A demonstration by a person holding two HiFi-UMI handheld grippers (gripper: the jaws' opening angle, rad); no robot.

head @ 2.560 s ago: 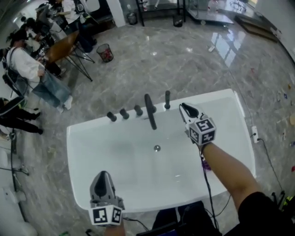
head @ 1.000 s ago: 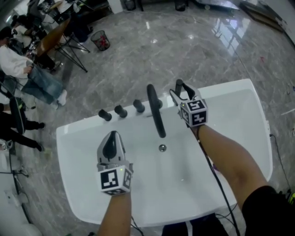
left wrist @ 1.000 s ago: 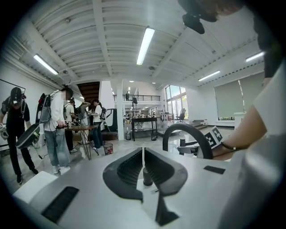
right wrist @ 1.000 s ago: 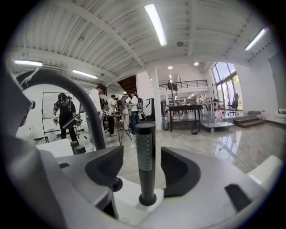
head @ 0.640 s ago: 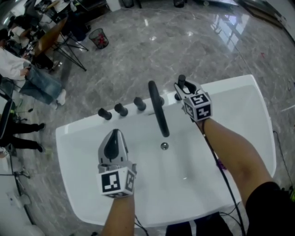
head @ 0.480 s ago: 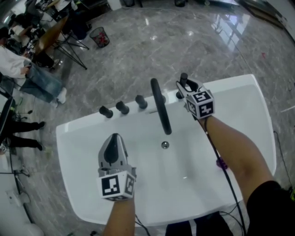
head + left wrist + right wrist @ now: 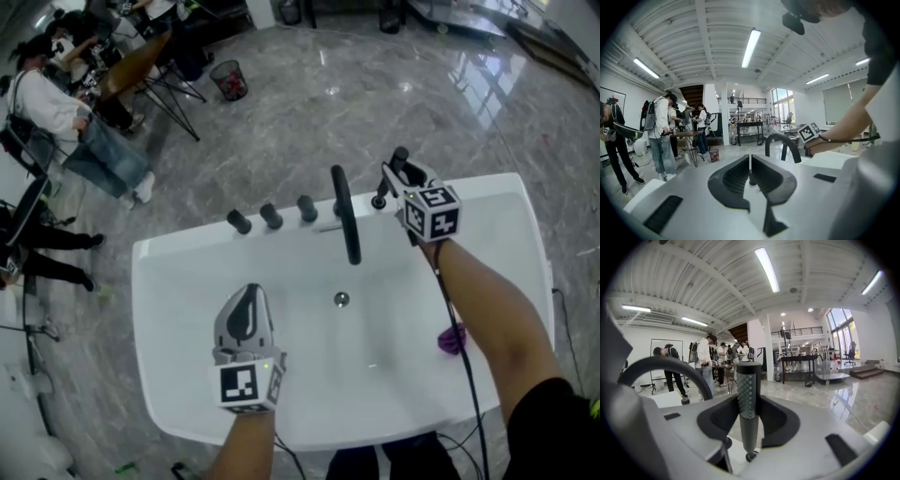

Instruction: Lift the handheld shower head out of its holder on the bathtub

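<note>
The dark, slim handheld shower head (image 7: 399, 157) stands upright at the far rim of the white bathtub (image 7: 506, 202). My right gripper (image 7: 405, 178) is shut on it. In the right gripper view the ribbed handle (image 7: 746, 397) sits clamped between the pads of the right gripper (image 7: 747, 414). Its lower end hangs just above the round holder (image 7: 751, 456), which shows on the tub rim as the holder (image 7: 379, 201). My left gripper (image 7: 246, 305) hovers over the tub's near left part, shut and empty; in its own view the left gripper (image 7: 750, 165) has its jaws touching.
A black arched spout (image 7: 347, 214) and three dark knobs (image 7: 272, 216) line the far rim left of the holder. The drain (image 7: 341, 299) lies mid-tub. A purple item (image 7: 451, 338) hangs by my right forearm. People, a table and a bin (image 7: 228, 87) stand on the marble floor beyond.
My right gripper closed on the shower head handle and raised it out of the holder. My left gripper drew slightly back over the tub, still shut.
</note>
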